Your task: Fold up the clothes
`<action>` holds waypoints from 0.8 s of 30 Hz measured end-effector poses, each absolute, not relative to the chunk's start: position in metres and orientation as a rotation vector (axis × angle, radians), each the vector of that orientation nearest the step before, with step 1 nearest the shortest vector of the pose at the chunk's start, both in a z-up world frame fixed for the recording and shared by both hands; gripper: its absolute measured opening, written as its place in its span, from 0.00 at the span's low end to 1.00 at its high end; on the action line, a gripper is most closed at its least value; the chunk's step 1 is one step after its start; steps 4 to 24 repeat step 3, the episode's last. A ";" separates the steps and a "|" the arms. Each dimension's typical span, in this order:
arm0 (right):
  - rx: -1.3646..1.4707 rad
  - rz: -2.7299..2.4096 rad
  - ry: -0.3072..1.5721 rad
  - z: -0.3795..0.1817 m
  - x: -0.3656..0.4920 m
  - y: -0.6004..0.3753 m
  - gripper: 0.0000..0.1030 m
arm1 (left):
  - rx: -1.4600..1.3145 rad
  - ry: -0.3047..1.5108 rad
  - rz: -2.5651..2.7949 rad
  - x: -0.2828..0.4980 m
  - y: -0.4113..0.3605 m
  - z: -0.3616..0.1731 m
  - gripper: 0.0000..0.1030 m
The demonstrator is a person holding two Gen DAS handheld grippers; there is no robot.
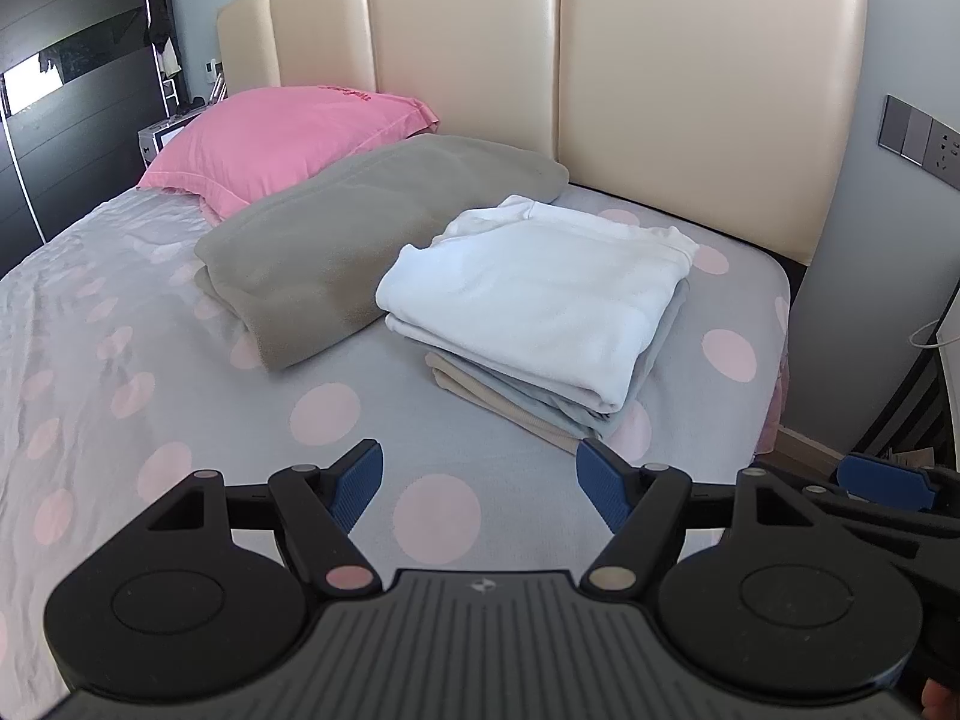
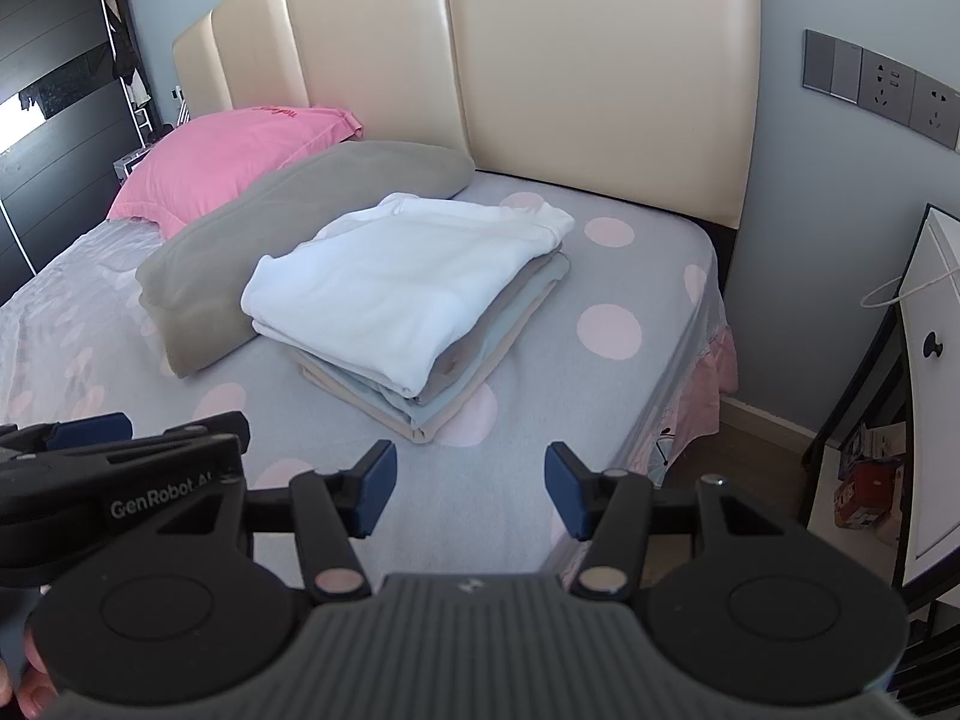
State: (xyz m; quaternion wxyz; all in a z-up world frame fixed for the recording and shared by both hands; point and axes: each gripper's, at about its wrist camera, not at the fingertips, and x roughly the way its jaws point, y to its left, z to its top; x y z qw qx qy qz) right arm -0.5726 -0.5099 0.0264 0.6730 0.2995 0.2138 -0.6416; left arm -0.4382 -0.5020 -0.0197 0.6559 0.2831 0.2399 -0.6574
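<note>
A stack of folded clothes lies on the bed, with a white garment [image 1: 540, 294] on top and grey and beige ones under it; it also shows in the right wrist view [image 2: 396, 282]. My left gripper [image 1: 480, 483] is open and empty, held above the sheet in front of the stack. My right gripper [image 2: 471, 489] is open and empty, also short of the stack, near the bed's right edge. The right gripper shows at the right edge of the left wrist view [image 1: 882, 486], and the left gripper at the left edge of the right wrist view [image 2: 90, 432].
The bed [image 1: 336, 462] has a grey sheet with pink dots. A folded grey-green blanket [image 1: 336, 246] lies left of the stack, a pink pillow [image 1: 270, 138] behind it. A cream headboard [image 1: 660, 90] stands at the back. A white cabinet [image 2: 936, 372] stands right of the bed.
</note>
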 end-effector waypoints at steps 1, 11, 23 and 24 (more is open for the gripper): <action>0.674 -1.445 0.481 0.026 -0.573 -0.510 0.56 | 0.639 0.540 -1.491 -0.438 -0.502 -0.020 0.68; 0.673 -1.444 0.480 0.027 -0.573 -0.510 0.56 | 0.636 0.541 -1.490 -0.438 -0.501 -0.020 0.68; 0.673 -1.444 0.480 0.027 -0.573 -0.510 0.56 | 0.636 0.541 -1.490 -0.438 -0.501 -0.020 0.68; 0.673 -1.444 0.480 0.027 -0.573 -0.510 0.56 | 0.636 0.541 -1.490 -0.438 -0.501 -0.020 0.68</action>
